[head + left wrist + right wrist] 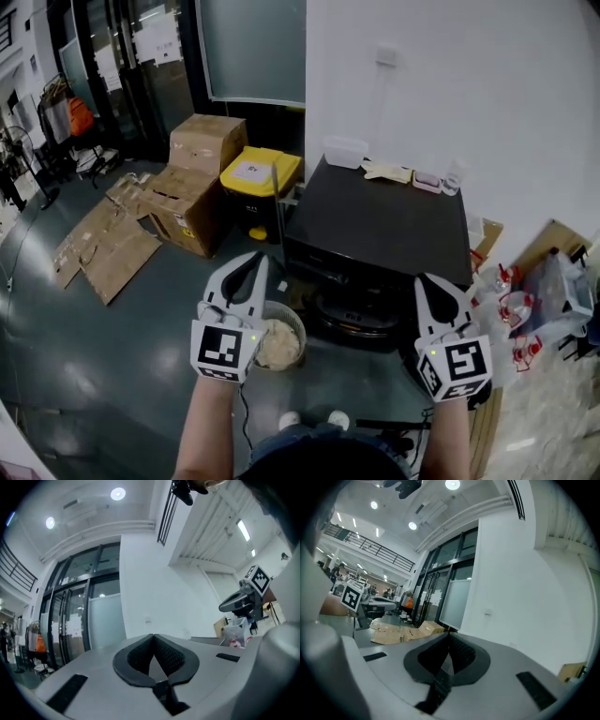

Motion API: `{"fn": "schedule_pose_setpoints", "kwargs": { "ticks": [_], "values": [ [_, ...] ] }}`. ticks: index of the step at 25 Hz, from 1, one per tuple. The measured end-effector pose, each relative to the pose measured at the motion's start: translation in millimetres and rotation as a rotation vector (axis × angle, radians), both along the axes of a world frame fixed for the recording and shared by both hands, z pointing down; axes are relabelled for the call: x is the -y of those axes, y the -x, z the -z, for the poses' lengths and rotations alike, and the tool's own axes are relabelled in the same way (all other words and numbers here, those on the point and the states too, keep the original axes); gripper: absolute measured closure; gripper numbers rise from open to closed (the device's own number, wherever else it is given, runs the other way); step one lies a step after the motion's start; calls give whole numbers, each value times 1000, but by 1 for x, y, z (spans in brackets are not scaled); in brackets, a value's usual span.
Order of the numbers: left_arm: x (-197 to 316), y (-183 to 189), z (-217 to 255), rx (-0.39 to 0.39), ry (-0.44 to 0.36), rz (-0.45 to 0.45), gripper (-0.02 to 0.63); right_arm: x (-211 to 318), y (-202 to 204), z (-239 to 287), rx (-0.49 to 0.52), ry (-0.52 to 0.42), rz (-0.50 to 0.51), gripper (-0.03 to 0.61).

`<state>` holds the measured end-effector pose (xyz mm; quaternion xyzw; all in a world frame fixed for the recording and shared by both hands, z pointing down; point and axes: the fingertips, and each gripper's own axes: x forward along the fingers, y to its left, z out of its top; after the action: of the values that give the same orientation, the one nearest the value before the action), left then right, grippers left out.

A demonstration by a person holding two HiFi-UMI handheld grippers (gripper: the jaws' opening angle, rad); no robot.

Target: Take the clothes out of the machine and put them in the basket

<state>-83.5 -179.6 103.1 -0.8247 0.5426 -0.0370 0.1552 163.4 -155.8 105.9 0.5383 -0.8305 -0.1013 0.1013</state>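
Note:
In the head view the black washing machine [380, 225] stands ahead against the white wall, its round front door area [361, 314] low between the two grippers. A small round basket [292, 323] on the floor holds pale clothes [275, 343]. My left gripper [255, 259] is raised above and left of the basket, jaws shut with nothing between them. My right gripper [427, 281] is held up in front of the machine's right front, also shut and empty. In the left gripper view the left gripper [153, 636] points level at the wall; in the right gripper view the right gripper [449, 634] does too.
A yellow-lidded bin [260, 178] stands left of the machine. Cardboard boxes [192, 178] and flattened cardboard [108, 246] lie further left. On the machine top sit a white tray [345, 150], gloves [387, 172] and small containers [428, 181]. Plastic bags [539, 300] lie at the right.

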Motion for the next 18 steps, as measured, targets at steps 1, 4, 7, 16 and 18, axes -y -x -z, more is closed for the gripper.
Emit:
{"fn": "schedule_pose_setpoints", "kwargs": {
  "ticks": [1, 4, 7, 16, 18],
  "values": [
    [0, 0, 6, 12, -18, 10, 612, 0, -2, 3, 3, -9, -3, 577],
    [3, 1, 20, 18, -38, 26, 612, 0, -11, 12, 35, -28, -10, 577],
    [3, -1, 30, 31, -46, 23, 612, -1, -18, 25, 60, -51, -9, 577],
    [-3, -5, 48, 24, -75, 26, 612, -8, -29, 49, -10, -130, -11, 577],
    [-4, -4, 52, -10, -76, 23, 612, -9, -33, 53, 1, -139, -15, 577]
  ]
}}
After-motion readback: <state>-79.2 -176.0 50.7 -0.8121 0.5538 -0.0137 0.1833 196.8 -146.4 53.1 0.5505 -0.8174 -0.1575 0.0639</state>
